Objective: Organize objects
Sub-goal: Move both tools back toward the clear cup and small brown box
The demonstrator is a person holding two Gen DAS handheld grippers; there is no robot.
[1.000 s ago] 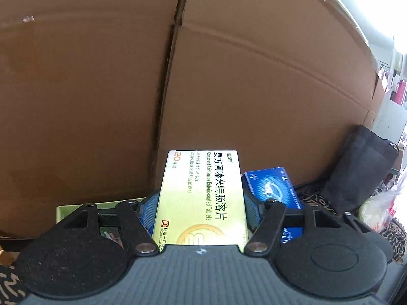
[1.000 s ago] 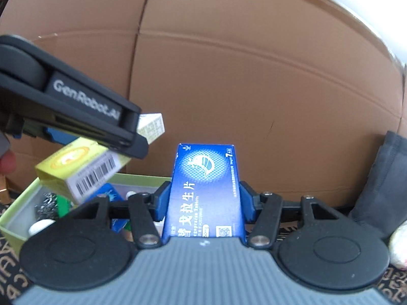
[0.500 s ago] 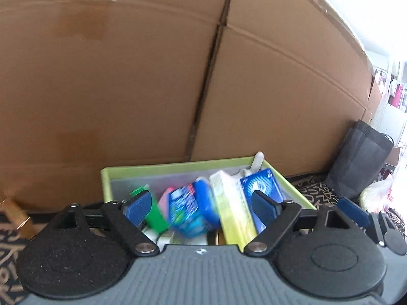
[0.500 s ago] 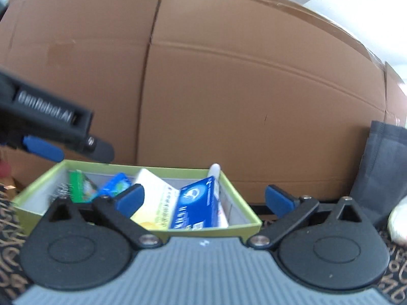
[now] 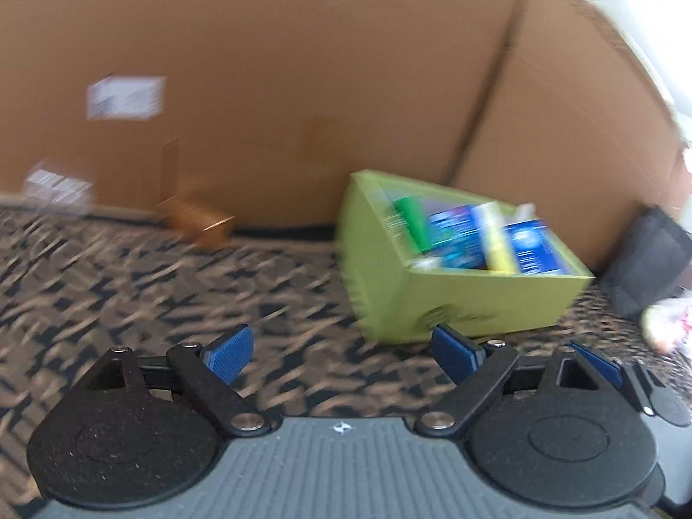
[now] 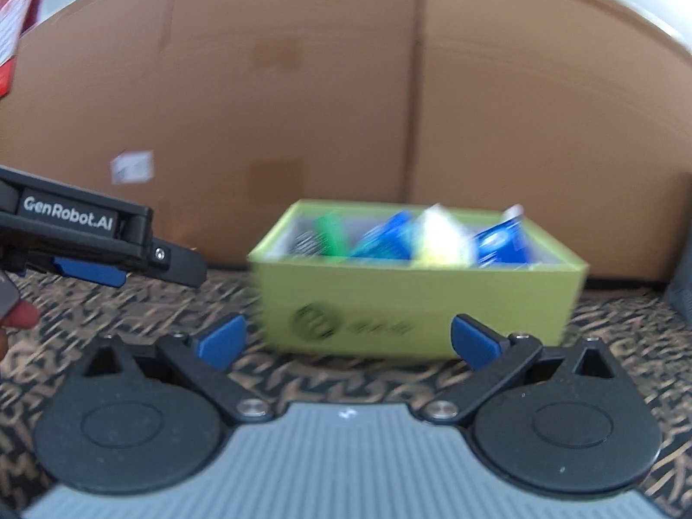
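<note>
The green box (image 6: 415, 302), holding blue, yellow and green packs, sits on the patterned cloth (image 5: 129, 285) near its back edge, against the cardboard (image 6: 302, 86), while the left gripper (image 5: 341, 352) and right gripper (image 6: 346, 341) hover before it, both spread and empty.

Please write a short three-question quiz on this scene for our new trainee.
1. True or false: the left gripper has its jaws open and empty.
2. What colour is the box that holds the packets?
3. The blue packet is: A) in the right gripper; B) inside the box; C) on the carpet.

Key: 1 true; 2 green; 3 B.
</note>
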